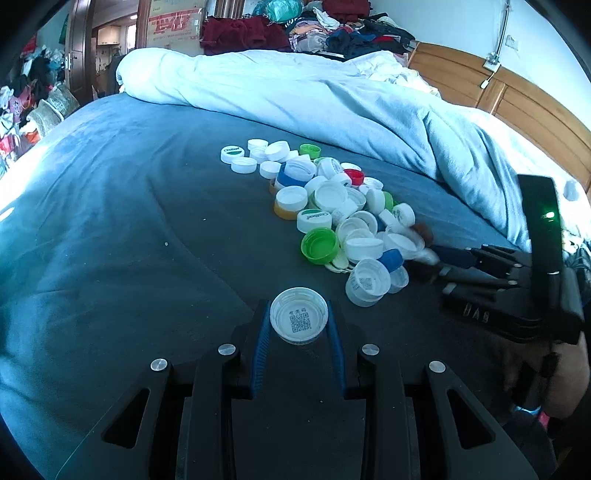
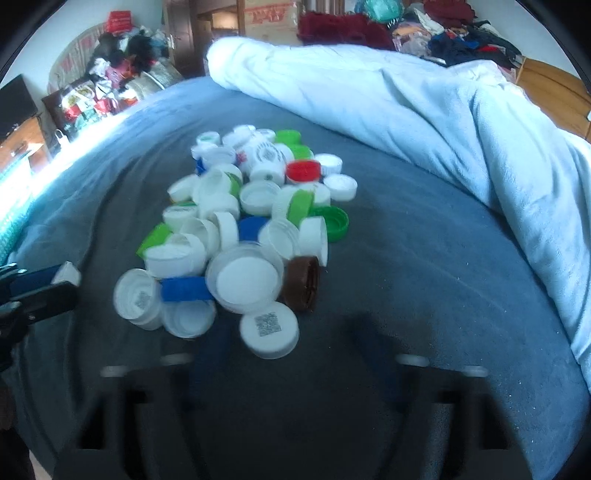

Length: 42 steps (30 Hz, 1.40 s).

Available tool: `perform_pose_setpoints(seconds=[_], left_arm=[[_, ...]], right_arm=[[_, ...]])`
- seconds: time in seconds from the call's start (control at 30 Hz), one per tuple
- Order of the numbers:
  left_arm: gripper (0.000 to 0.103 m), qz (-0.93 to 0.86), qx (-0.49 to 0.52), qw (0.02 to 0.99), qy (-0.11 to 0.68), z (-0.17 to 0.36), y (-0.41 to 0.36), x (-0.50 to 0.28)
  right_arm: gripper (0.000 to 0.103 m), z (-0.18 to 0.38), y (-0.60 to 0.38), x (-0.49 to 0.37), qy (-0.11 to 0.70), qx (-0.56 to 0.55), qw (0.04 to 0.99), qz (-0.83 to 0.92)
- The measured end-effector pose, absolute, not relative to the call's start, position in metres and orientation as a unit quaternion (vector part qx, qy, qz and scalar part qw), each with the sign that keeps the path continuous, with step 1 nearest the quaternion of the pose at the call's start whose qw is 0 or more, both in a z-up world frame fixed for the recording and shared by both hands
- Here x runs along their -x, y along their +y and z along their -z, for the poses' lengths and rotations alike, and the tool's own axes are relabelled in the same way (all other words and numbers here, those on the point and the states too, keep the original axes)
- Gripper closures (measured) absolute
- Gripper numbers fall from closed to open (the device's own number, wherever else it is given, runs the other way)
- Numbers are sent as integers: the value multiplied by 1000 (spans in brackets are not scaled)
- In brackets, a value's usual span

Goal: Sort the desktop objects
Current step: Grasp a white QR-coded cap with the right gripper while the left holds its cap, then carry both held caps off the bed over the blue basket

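Note:
A heap of plastic bottle caps (image 1: pixel 343 206), mostly white with some green, blue and one red cap (image 2: pixel 303 170), lies on the dark blue bedsheet (image 1: pixel 129 221). My left gripper (image 1: pixel 298 321) is shut on a white cap (image 1: pixel 298 319) whose QR code faces up, just short of the heap. My right gripper (image 1: pixel 428 258) reaches into the heap's near right end, where a white blur sits between its blue fingertips. In the right wrist view its fingers are smeared, with a white QR cap (image 2: pixel 269 334) between them, beside a brown cap (image 2: pixel 301 282).
A light blue quilt (image 1: pixel 332 92) is bunched along the far and right side of the bed. A wooden headboard (image 1: pixel 517 96) stands at the right. Piled clothes (image 1: pixel 332 26) lie beyond the bed. A few white caps (image 1: pixel 251 155) lie at the heap's far end.

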<state>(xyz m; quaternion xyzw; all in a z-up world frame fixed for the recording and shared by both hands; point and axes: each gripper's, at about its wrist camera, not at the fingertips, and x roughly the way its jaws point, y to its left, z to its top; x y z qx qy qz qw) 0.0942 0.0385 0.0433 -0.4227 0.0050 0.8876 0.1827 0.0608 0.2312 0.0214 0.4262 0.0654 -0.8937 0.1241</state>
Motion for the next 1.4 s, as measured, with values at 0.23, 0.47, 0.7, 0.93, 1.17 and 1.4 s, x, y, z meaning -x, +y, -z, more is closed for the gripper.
perform_pose_setpoints(seconds=[0.23,0.47,0.7,0.93,1.17,1.4], left_arm=[[78,-886,429,173,-3,-48,29,-101],[78,-908,374,186,-31,-112,4,-128],[78,-930,343,132,-22,-170,-44,-157],[78,-946,320,51,2,-211,-98,-174],[78,-944,330,-19,2,-231,-148,-169],[78,-931,357,-72,-16,-227,-198,-164]], right_arm=[[71,-40,235,-83,39,-429,123,894],[71,-97,223,-119,3,-394,128,910],[71,-156,173,-130,24,-351,162,922],[71,-199,113,-129,38,-326,205,922],[70,-238,31,-130,68,-303,264,913],[70,-253,-55,-133,91,-307,324,890]])
